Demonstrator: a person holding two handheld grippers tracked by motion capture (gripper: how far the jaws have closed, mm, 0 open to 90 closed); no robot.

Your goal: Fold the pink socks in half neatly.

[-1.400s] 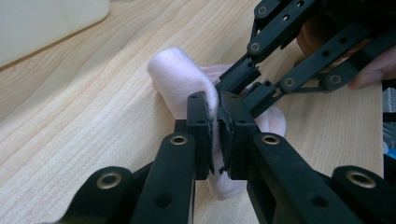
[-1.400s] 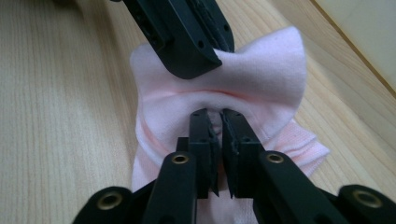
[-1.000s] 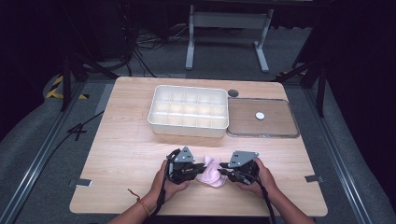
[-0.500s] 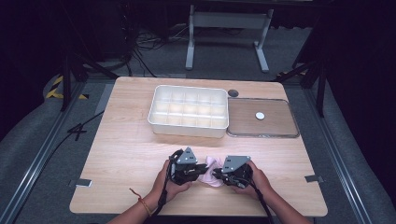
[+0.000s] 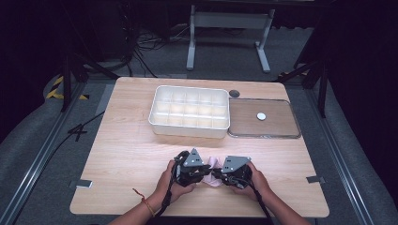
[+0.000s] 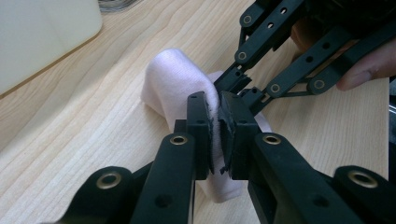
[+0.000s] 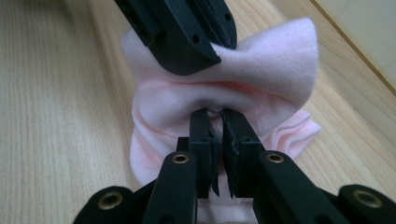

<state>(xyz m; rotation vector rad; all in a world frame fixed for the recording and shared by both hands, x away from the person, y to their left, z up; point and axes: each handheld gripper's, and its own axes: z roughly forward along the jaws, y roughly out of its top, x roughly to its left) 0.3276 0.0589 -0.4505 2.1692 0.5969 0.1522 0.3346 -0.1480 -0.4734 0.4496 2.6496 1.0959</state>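
Both grippers work on one small pink cloth (image 5: 212,165), probably a sock or a folded rag, which lies on the wooden table (image 5: 131,154) near its front edge, at about 6 o'clock from the white divided box (image 5: 190,111) and well apart from it. In the high view the left gripper (image 5: 202,171) comes to the cloth from 9 o'clock and the right gripper (image 5: 217,174) from 3 o'clock, so the two tips meet almost nose to nose over the middle of the fabric. In the left gripper view its jaws are pressed together on a fold of the pink cloth (image 6: 180,86), with only a thin layer of fabric between the pads. In the right gripper view the right gripper (image 7: 219,122) has just been closing, and its jaws now stand nearly together with the bunched cloth (image 7: 275,70) pinched at their tips; the other gripper's jaw presses on the fabric at 12 o'clock from there. The cloth looks gathered in the centre, and its loose ends spread toward the far side and toward the person, so its long axis runs roughly from 12 to 6 o'clock, across the line that joins the two grippers. Both hands are equally near, because each already has the cloth. I judge that the coming move depends on this: a pull apart along the 9 to 3 o'clock line would stretch the bunched middle. The flat tray (image 5: 263,119) with a small white disc (image 5: 261,116) stays at 3 o'clock from the box.
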